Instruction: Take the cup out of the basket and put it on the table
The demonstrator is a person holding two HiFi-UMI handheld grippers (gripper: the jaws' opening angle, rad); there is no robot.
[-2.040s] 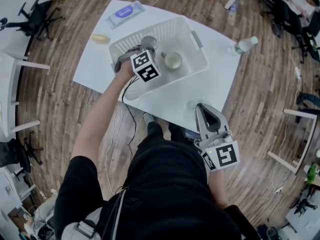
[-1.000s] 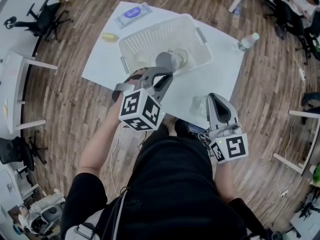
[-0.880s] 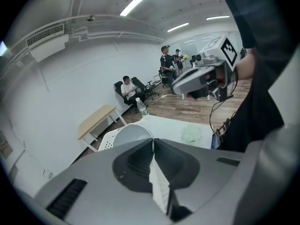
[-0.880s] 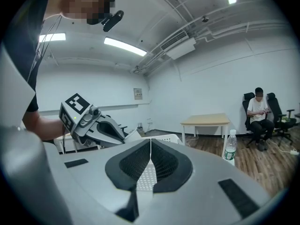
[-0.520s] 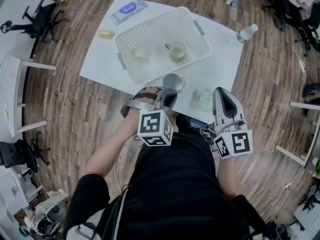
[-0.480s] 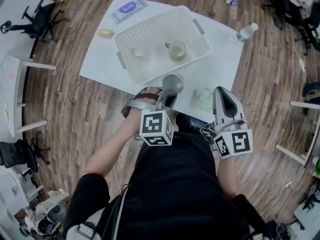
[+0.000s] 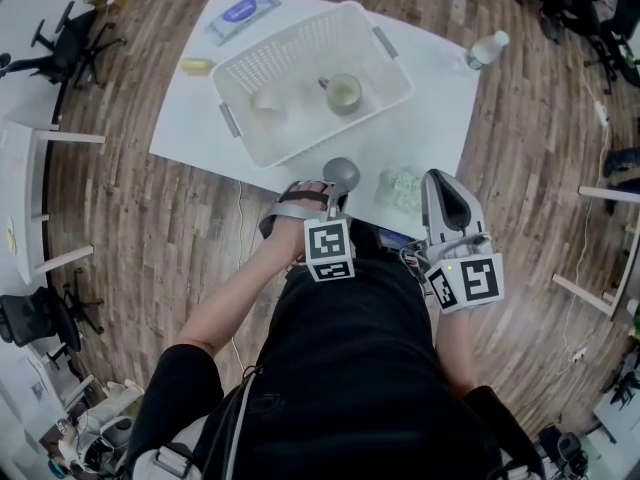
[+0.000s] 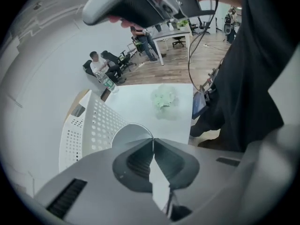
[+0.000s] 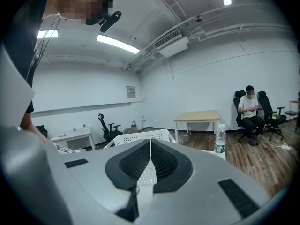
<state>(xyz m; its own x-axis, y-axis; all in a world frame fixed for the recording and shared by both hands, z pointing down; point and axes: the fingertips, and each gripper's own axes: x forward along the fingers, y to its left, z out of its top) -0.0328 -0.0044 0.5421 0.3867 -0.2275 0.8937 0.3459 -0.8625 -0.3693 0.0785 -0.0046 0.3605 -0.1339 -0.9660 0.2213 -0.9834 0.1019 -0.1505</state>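
My left gripper (image 7: 335, 194) is shut on the rim of a grey cup (image 7: 341, 174), holding it over the front strip of the white table (image 7: 430, 118), just outside the white basket (image 7: 385, 53). In the left gripper view the jaws (image 8: 152, 140) pinch the cup's thin wall (image 8: 125, 134), with the basket's perforated side (image 8: 96, 125) just beyond. I cannot tell whether the cup touches the table. Inside the basket lie a handled cup (image 7: 343, 92) and a clear cup (image 7: 268, 101). My right gripper (image 7: 444, 200) (image 9: 150, 142) hangs shut and empty at the table's front right.
A crumpled green-white thing (image 7: 402, 189) (image 8: 164, 97) lies on the table between the grippers. A water bottle (image 7: 482, 51) (image 9: 219, 139) stands at the far right corner, with a wipes packet (image 7: 240, 12) and a yellow thing (image 7: 197, 66) at the far left. Chairs and seated people are around.
My left gripper lifted the grey cup out of the basket, brought it toward the table's near edge and lowered it. The right gripper has hardly moved.
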